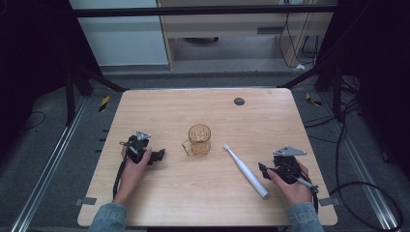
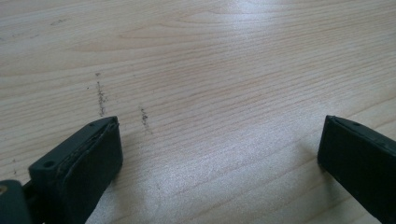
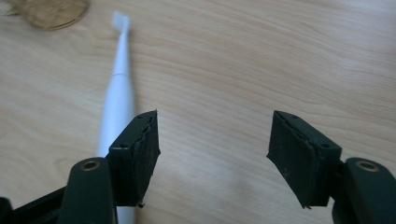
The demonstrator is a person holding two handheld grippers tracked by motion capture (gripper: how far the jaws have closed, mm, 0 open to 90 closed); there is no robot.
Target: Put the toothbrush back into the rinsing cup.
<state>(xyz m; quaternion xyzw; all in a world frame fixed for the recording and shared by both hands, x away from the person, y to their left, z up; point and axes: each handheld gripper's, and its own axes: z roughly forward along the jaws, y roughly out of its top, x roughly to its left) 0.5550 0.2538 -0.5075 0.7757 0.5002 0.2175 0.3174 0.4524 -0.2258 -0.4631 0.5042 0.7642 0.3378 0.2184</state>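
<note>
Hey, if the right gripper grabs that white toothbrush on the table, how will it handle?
The toothbrush looks like smooth, rigid plastic, so it probably stays stiff but may slip between the fingers. Its rounded body lies flat on the table, so a nudge would likely roll it. The thick handle probably outweighs the slim neck, so a grip near the head may tip.

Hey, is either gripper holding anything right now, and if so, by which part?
Nothing is held. The left gripper and right gripper both stand open over bare table; the toothbrush lies beside the right gripper, untouched.
</note>
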